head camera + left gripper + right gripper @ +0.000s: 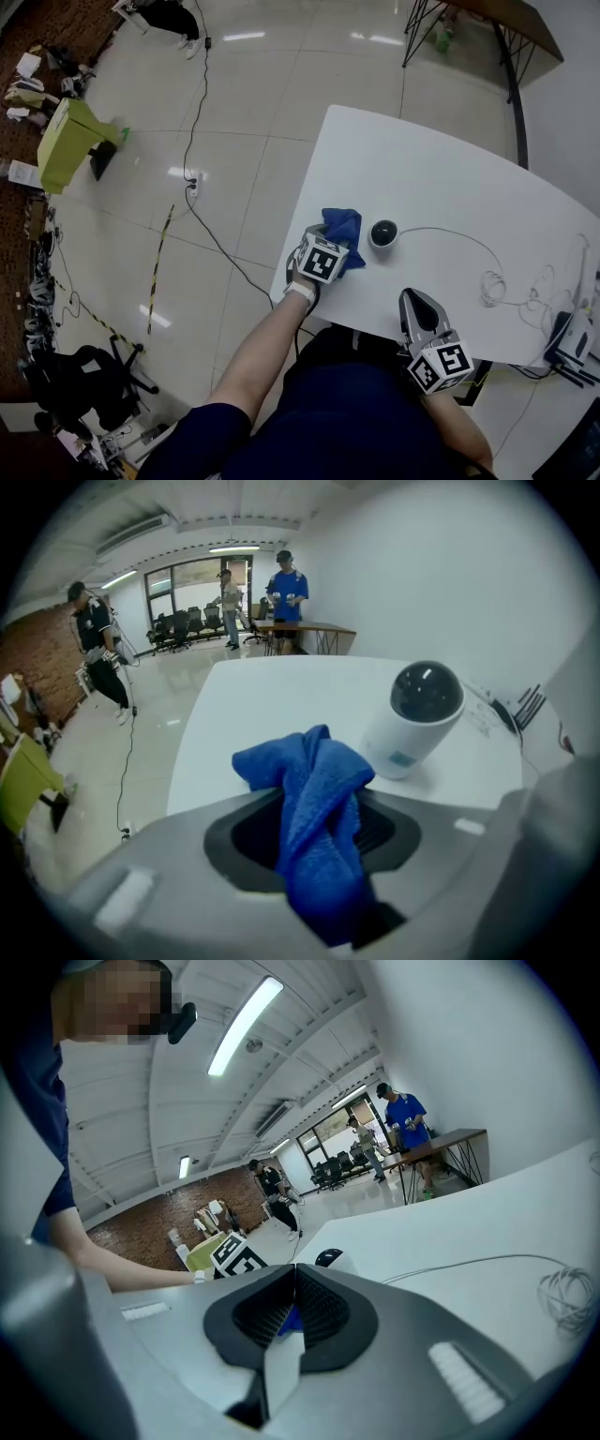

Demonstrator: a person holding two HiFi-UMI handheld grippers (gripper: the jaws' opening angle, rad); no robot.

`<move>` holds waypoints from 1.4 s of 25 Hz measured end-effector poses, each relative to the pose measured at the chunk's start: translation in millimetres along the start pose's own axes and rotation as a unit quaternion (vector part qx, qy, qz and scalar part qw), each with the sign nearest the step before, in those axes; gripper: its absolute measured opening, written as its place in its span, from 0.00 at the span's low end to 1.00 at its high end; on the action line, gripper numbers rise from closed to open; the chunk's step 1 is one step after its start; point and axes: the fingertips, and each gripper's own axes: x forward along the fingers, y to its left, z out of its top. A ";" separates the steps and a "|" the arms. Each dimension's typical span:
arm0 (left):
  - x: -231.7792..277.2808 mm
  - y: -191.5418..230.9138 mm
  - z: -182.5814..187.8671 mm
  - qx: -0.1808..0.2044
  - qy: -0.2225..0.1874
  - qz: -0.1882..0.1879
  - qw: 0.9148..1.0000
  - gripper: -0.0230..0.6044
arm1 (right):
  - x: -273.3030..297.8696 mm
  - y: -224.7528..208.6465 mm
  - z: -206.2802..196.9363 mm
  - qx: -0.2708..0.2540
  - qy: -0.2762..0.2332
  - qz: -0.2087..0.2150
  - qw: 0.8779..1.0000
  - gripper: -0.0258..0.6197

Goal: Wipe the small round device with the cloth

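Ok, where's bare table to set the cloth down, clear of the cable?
Bare: the far half of the table, beyond the device and cable; also the near strip between cloth and right gripper. Crowded: the right end, with the coils and plugs.

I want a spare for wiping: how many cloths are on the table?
1: the blue cloth, in the left gripper's jaws, beside the device. The table's right end is cut off, so another could be hidden.

Bright ceiling strip lights [246, 1024] glare off the floor [281, 94]; both gripper views bend and darken at the edges.
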 end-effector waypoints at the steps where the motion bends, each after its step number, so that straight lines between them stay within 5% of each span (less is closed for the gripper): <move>1: -0.4 -0.2 0.4 0.003 -0.004 -0.006 1.000 0.29 | -0.4 -0.4 0.3 0.002 -0.001 -0.001 1.000 0.06; 6: -29.1 -7.0 11.1 -0.062 -0.081 -0.062 0.993 0.27 | -2.4 2.6 5.8 -0.002 -0.008 0.002 1.000 0.06; 8: -45.6 -12.7 16.5 -0.059 -0.112 -0.068 0.990 0.27 | -4.6 -0.1 6.6 -0.002 -0.009 -0.001 1.000 0.06; 11: -72.8 -32.1 29.1 -0.016 -0.160 -0.086 0.983 0.27 | -6.6 -3.0 7.4 0.000 -0.010 -0.004 1.000 0.06; 14: -101.1 -65.1 38.9 0.069 -0.206 -0.112 0.970 0.27 | -5.5 -2.6 10.7 -0.003 -0.013 -0.003 1.000 0.06; 18: -119.1 -110.2 43.1 0.154 -0.222 -0.123 0.955 0.28 | -5.6 -6.5 15.4 -0.001 -0.018 -0.010 1.000 0.06; 24: -100.0 -141.8 53.1 0.182 -0.209 -0.126 0.953 0.28 | -10.5 -8.9 12.7 0.000 -0.017 -0.018 1.000 0.06; 27: -92.0 -140.6 61.7 0.131 -0.217 -0.135 0.958 0.28 | -12.2 -9.9 11.2 0.001 -0.016 -0.017 1.000 0.06; 30: -90.3 -122.4 73.9 0.011 -0.222 -0.153 0.963 0.28 | -13.4 -16.9 15.9 0.003 -0.022 -0.019 1.000 0.06; 33: -91.5 -93.0 81.2 -0.125 -0.221 -0.179 0.950 0.28 | -10.4 -19.8 18.9 0.009 -0.024 -0.022 0.999 0.06; 35: -87.4 -76.4 76.1 -0.183 -0.216 -0.187 0.941 0.28 | -8.6 -17.8 16.6 0.012 -0.021 -0.021 0.999 0.06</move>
